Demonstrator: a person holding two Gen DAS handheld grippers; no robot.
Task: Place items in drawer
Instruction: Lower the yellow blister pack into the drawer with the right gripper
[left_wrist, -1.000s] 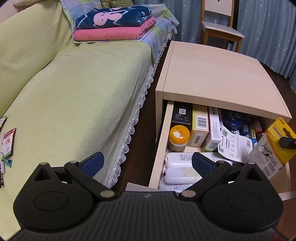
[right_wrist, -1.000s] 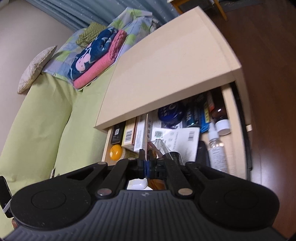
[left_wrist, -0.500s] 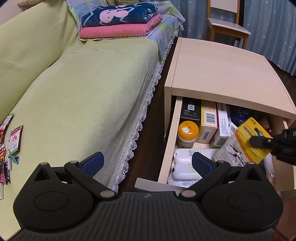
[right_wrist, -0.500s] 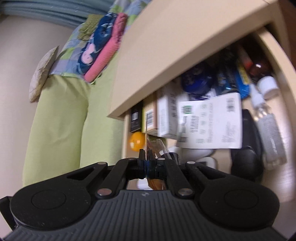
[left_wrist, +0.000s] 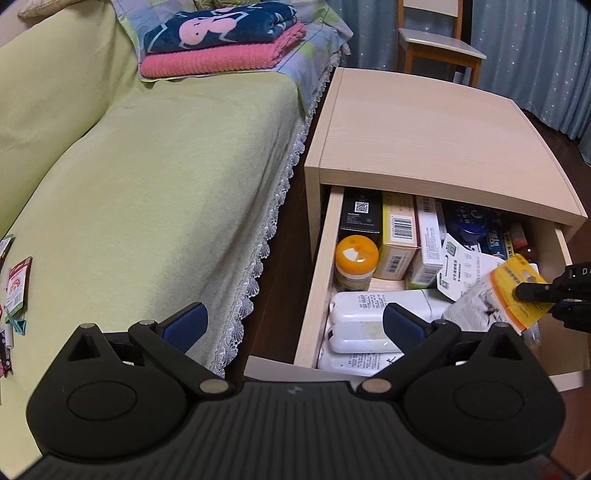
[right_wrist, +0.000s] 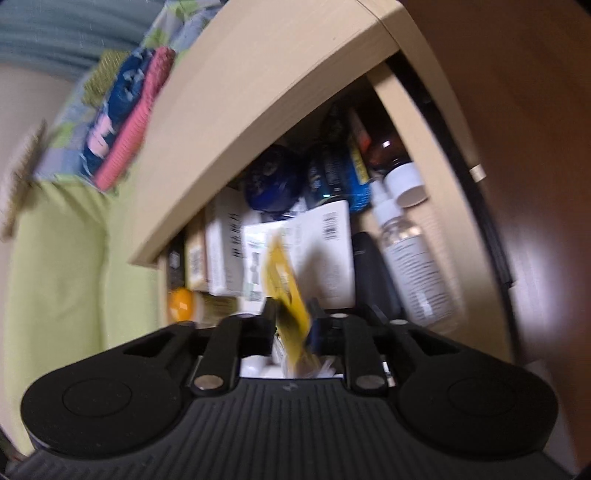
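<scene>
At the far left, small packets (left_wrist: 16, 284) lay on the green sofa cover (left_wrist: 147, 192), with folded blankets (left_wrist: 221, 40) at its far end. Our left gripper (left_wrist: 293, 321) hovered with its fingers spread wide and holding nothing, above the gap between the sofa and the wooden nightstand (left_wrist: 424, 129). The drawer (left_wrist: 317, 291) stood pulled open and crowded: an orange-lidded jar (left_wrist: 356, 254), upright boxes (left_wrist: 400, 236) and white bottles (left_wrist: 369, 325) lay inside. Over the drawer's right part sat the yellow-headed packet (left_wrist: 513, 291), tilted, with our right gripper (right_wrist: 293, 325) around its yellow end; in the blurred right wrist view the fingers (right_wrist: 267, 319) stood slightly apart, so we could not tell whether they gripped it.
</scene>
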